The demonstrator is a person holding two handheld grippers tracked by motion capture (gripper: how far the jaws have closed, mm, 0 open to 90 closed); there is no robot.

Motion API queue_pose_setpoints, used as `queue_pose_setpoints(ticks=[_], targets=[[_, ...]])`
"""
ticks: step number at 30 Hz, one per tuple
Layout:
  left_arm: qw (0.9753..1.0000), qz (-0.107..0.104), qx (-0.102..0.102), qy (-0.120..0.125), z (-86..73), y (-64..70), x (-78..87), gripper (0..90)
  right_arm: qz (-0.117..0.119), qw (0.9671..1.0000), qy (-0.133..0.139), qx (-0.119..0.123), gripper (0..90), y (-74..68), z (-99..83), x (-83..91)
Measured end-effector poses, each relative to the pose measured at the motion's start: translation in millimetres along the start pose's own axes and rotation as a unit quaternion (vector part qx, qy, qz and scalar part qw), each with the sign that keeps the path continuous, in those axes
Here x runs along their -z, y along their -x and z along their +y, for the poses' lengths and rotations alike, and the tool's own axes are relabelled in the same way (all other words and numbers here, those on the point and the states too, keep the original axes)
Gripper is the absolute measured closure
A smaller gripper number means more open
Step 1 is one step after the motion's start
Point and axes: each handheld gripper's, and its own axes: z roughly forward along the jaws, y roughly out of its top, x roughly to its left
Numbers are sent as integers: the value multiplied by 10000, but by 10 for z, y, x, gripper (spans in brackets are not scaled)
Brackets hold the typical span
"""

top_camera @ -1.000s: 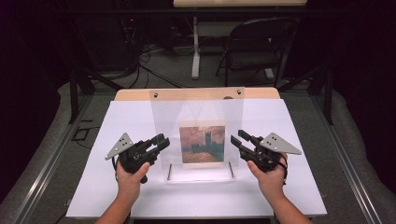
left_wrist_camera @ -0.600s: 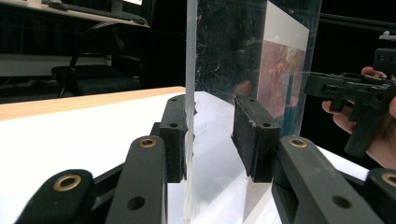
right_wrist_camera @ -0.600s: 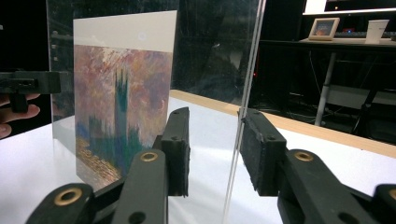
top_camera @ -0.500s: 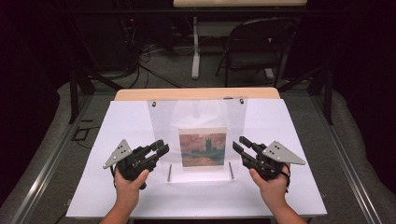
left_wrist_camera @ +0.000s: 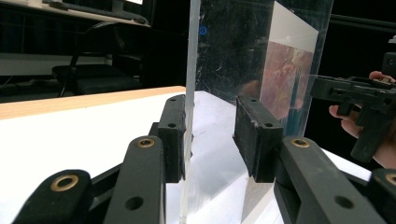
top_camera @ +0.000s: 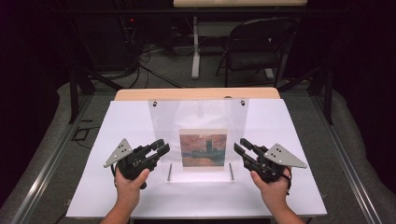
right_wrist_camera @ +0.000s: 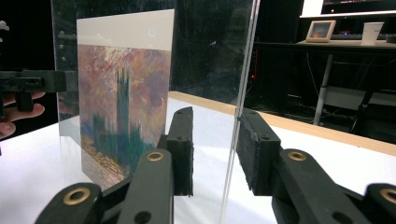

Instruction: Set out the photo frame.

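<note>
Both grippers have been brought inward since the earlier frames, from positions clear of the clear acrylic frame (top_camera: 198, 135) to its two side edges. The frame is stood upright on the white tabletop (top_camera: 116, 126), near the middle and toward the person's side, with a painted print (top_camera: 203, 148) of towers under a reddish sky held flat inside its lower half. Two small round fasteners are seen at the upper corners of the panel.

In the left gripper view, the left edge of the panel (left_wrist_camera: 191, 70) is seen between the spread jaws of the left gripper (left_wrist_camera: 212, 135); the left-hand pad is touching or just beside the edge, while the other pad is held apart from it, so the panel is not clamped. In the right gripper view, the right edge of the panel (right_wrist_camera: 243, 84) runs between the jaws of the right gripper (right_wrist_camera: 215, 149), which are also spread, with a gap on at least one side.

From above, the left gripper (top_camera: 156, 149) and the right gripper (top_camera: 240, 148) are seen level with the print, each held in a hand with a grey three-cornered plate on top. Beyond the table, a dark chair (top_camera: 257, 46) is stood on the floor.
</note>
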Motion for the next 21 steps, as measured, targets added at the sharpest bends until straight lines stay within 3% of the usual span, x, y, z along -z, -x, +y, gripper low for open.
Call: queue_pose_setpoints(ticks=[7, 14, 21], targets=[[10000, 25, -6, -9, -1, 8, 6, 643, 30, 10000, 9, -34, 676, 9, 0, 0], [9998, 66, 177, -27, -14, -28, 30, 649, 113, 9997, -95, -194, 620, 18, -30, -26], [9996, 128, 267, 44, -10, -55, 70, 552, 126, 9995, -120, -248, 565, 34, -36, -30]])
